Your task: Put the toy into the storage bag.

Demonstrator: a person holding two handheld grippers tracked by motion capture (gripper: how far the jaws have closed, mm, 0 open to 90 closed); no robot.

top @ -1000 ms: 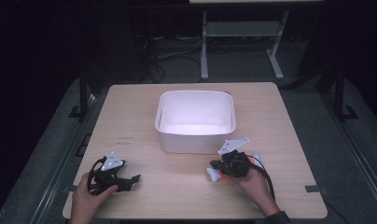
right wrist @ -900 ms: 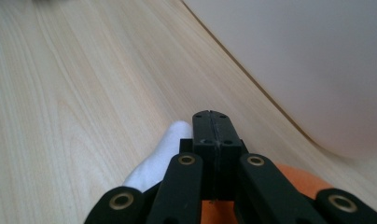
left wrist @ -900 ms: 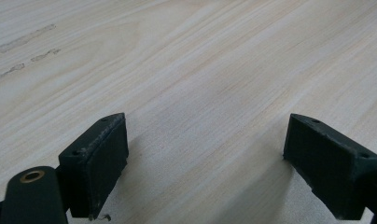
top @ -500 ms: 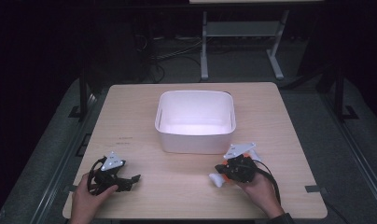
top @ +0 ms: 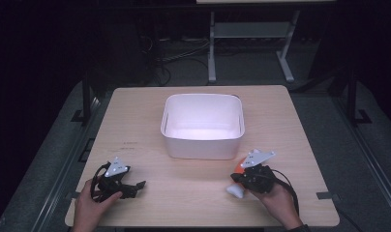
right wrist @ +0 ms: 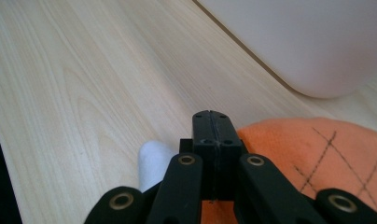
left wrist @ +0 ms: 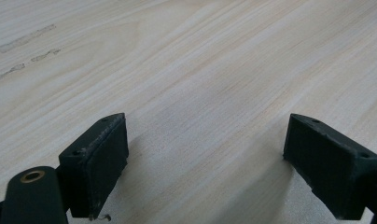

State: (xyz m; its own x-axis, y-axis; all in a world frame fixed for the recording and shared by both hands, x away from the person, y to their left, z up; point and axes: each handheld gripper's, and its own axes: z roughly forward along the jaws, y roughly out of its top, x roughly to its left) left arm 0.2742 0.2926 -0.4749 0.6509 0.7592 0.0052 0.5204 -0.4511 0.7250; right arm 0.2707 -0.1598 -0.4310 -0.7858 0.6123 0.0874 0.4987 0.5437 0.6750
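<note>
Change since the earlier frame: the right hand-held gripper (top: 239, 182) has drifted toward the near edge of the desk, away from the tub, and the orange-and-white item has gone with it; the left one has kept its place.

Left hand-held gripper (top: 135, 186): rests low on the light wood-grain desk (top: 135, 111) at its near left corner, jaws standing wide apart, bare wood between them, nothing held.

White rounded-rectangular plastic tub (top: 203, 145): sits mid-desk, open side up; no contents can be made out.

Soft orange fabric piece with a thin black diamond pattern and a white end (right wrist: 317, 149): lies at the right hand-held gripper, near the tub's front right corner but apart from it. Surface looks like knit or felt, limp, likely a sock or small cloth toy; exact kind cannot be told.

Right hand-held gripper: jaws pressed fully together. The fabric bulges to both sides of them, so a thin fold seems to be pinched, though the contact itself is hidden.

Risks, as judged: a pinch on so thin a fold may slip on lifting, dropping the piece onto the desk; a dangling white end may catch the tub's rim and drape outside it.
</note>
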